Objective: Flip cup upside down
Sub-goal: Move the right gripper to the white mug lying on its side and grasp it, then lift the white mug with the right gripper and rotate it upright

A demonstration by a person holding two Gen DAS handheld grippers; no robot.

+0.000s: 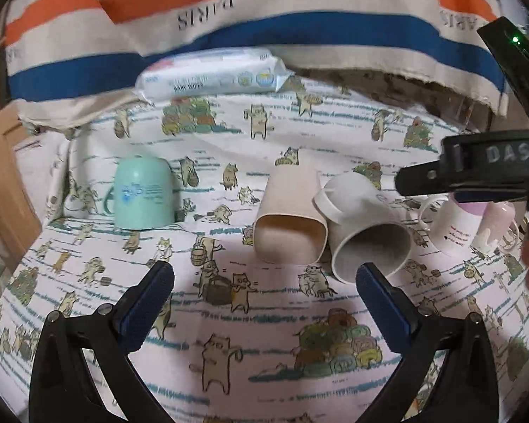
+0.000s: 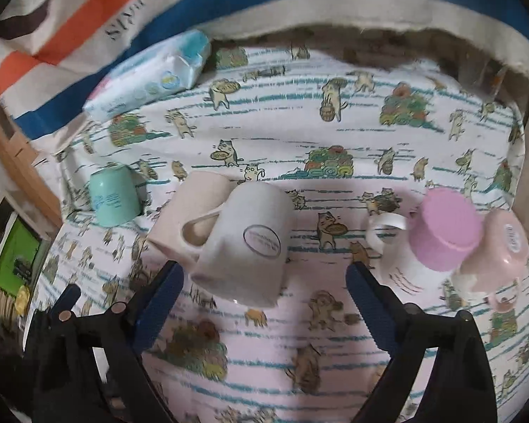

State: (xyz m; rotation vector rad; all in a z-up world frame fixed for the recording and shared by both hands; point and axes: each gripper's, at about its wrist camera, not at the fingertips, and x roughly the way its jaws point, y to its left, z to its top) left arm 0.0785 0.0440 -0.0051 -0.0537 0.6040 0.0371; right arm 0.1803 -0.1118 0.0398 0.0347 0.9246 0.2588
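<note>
My left tongs (image 1: 264, 282) are spread wide with nothing between them, low over the cat-print cloth (image 1: 264, 335) on the worktop. My right tongs (image 2: 264, 278) are spread wide too and hold nothing. Just past the left tongs, at about 1 o'clock, the white cup (image 1: 365, 225) lies on its side with its open mouth facing me and its handle pointing up. In the right view this white cup (image 2: 250, 243) sits between the two blue pads, closer to the left one, but I cannot tell if a pad touches it. The beige cup (image 1: 289, 218) lies on its side at 12 o'clock, touching the white cup. At 10 o'clock the mint cup (image 1: 143, 194) stands upside down, well apart from the others. At 2 o'clock in the right view the purple-bottomed cup (image 2: 441, 236) is upside down, and the pink cup (image 2: 493, 250) leans against it. Far back at 11 o'clock the pack of baby wipes (image 1: 211, 74) rests against the striped bag (image 1: 264, 10).
</note>
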